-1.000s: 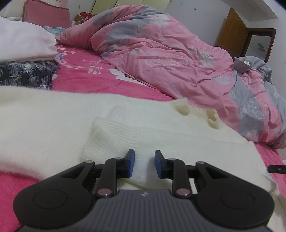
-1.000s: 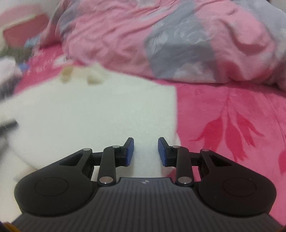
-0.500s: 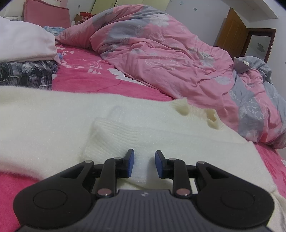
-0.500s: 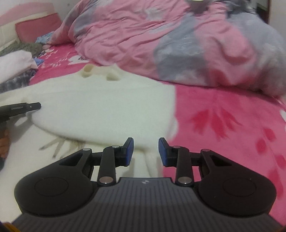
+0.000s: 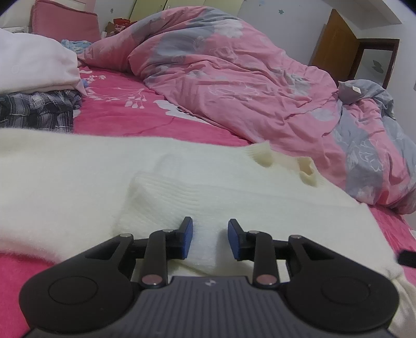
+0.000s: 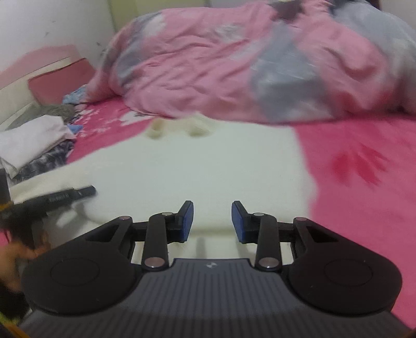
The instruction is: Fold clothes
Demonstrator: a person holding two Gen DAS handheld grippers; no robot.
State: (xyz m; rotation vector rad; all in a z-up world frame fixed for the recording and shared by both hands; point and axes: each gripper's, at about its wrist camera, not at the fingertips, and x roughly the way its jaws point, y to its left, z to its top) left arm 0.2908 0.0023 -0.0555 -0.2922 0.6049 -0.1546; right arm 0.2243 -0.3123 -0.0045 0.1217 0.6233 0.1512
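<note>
Folding target: a cream knit sweater [image 5: 78,171] lies spread flat across the hot-pink bedsheet [image 5: 145,114], filling the near half of the bed in both views
Sleeve: 1 ribbed cuff [image 5: 166,200] is laid over the sweater's body, its end just ahead of the left gripper
Neckline: the ribbed collar [image 5: 265,156] sits at the far edge of the sweater, touching the quilt
Left gripper [image 5: 210,238]: held low over the folded sleeve; its jaws are opening, with a strip of the cream knit showing in the gap between the 2 blue pads [image 5: 187,240]; whether the pads touch the knit cannot be told
Right gripper [image 6: 212,221]: above the near edge of the sweater [image 6: 197,166], jaws apart, blue pads [image 6: 188,221] pinching nothing; the view is blurred
Other tool in sight: the left gripper's black finger [image 6: 70,193] enters the right wrist view from the left, over the sweater
Quilt: a rumpled pink and grey floral quilt [image 5: 234,78] heaped along the far side of the bed
Stack: a white folded garment [image 5: 33,67] on a plaid garment [image 5: 36,111] at the far left, beside the sweater
Headboard side: a pink pillow [image 5: 65,20] against the wall
Room: a wooden door [image 5: 335,39] at the far right
</note>
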